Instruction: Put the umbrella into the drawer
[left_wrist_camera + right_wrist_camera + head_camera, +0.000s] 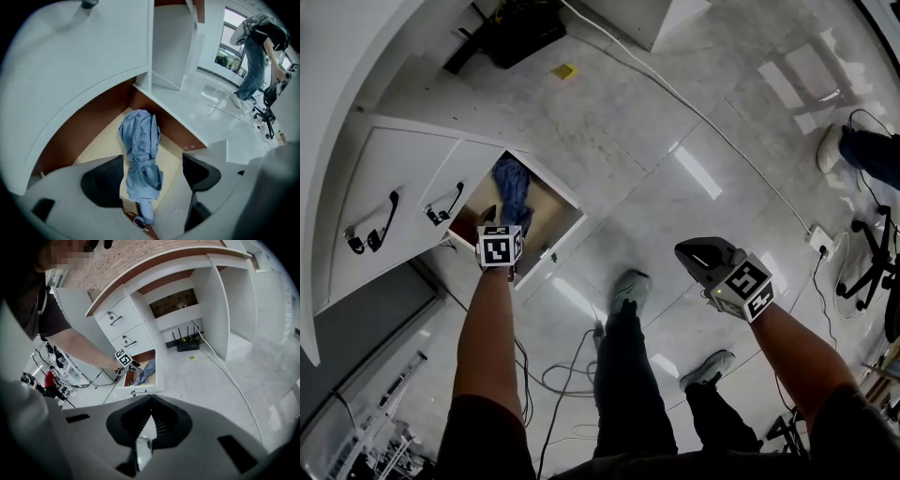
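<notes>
One blue umbrella (140,159) lay lengthwise in the drawer (93,117), directly under your left gripper (152,178), jaws wide apart and empty; your right gripper (146,427), closed on nothing, hung farther away.

Glossy pale floor (609,122), white cabinets (384,187), brick wall (131,258)

Bright even indoor light; glare streaks on glossy floor (694,173); fisheye warp, dark corners.
</notes>
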`<state>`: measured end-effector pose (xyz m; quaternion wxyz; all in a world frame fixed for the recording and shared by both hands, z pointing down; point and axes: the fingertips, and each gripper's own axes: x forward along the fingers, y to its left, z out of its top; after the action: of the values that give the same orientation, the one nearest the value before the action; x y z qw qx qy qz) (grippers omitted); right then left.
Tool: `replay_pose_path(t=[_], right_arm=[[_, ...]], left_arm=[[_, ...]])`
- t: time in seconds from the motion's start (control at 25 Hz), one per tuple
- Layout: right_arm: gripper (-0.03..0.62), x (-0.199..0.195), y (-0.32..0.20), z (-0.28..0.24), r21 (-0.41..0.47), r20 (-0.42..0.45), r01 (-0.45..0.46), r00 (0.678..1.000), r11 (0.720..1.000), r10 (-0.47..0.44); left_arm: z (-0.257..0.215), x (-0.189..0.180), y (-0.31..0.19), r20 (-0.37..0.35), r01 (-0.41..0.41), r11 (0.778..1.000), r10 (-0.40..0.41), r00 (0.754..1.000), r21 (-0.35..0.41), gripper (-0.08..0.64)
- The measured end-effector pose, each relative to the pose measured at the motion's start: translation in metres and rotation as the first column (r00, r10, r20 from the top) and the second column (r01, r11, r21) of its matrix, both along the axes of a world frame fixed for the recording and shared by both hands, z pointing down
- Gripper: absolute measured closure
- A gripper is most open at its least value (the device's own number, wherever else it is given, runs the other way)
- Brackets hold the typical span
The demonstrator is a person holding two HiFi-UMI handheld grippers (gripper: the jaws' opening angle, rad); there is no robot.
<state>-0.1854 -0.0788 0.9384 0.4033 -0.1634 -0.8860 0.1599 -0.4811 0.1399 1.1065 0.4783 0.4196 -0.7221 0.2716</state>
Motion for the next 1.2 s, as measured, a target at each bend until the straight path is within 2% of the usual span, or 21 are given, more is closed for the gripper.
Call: replay_pose_path(t=[0.2,0.24,0.32,0.44,0.52,0.6,0.76,0.88,1.04,1.2], right_arm=[[0.598,0.044,-0.017,-0.004,0.011,0.032,-0.062,0.998,0.998,0.062],[0.598,0.055,-0.021,-0.006,0.014,0.038,-0.074,0.997,0.997,0.074],[0.598,0.078,-0.028,-0.011,0.017,0.048,-0.103,0.994,0.995,0.102],[0.598,0.119,-0.044,-0.024,0.022,0.054,-0.151,0.987,0.988,0.150],[0.598,0.150,-0.056,-0.034,0.027,0.050,-0.184,0.982,0.983,0.182],[0.598,0.180,-0.068,-0.049,0.033,0.051,-0.225,0.973,0.974,0.223],[0.598,0.235,-0.089,-0.090,0.035,0.047,-0.310,0.950,0.950,0.308],[0.598,0.270,-0.101,-0.128,0.038,0.046,-0.365,0.931,0.930,0.363],[0.598,0.303,-0.121,-0.183,0.060,0.071,-0.449,0.893,0.892,0.445],[0.598,0.333,-0.133,-0.240,0.074,0.087,-0.504,0.863,0.860,0.498]], left_arm=[[-0.035,0.029,-0.026,0.039,-0.028,0.996,0.025,0.999,0.082,0.192],[-0.045,0.036,-0.033,0.051,-0.043,0.993,0.037,0.998,0.108,0.222],[-0.069,0.049,-0.051,0.089,-0.074,0.985,0.061,0.994,0.156,0.373],[-0.105,0.079,-0.078,0.114,-0.104,0.972,0.081,0.990,0.210,0.507],[-0.127,0.106,-0.098,0.109,-0.124,0.964,0.100,0.989,0.235,0.552],[-0.151,0.139,-0.122,0.093,-0.158,0.951,0.138,0.986,0.267,0.554],[-0.203,0.216,-0.174,0.041,-0.221,0.912,0.220,0.975,0.345,0.555],[-0.243,0.273,-0.213,0.004,-0.269,0.880,0.290,0.957,0.393,0.555],[-0.296,0.333,-0.269,-0.005,-0.371,0.818,0.416,0.910,0.440,0.555],[-0.355,0.383,-0.303,-0.003,-0.458,0.759,0.518,0.855,0.463,0.555]])
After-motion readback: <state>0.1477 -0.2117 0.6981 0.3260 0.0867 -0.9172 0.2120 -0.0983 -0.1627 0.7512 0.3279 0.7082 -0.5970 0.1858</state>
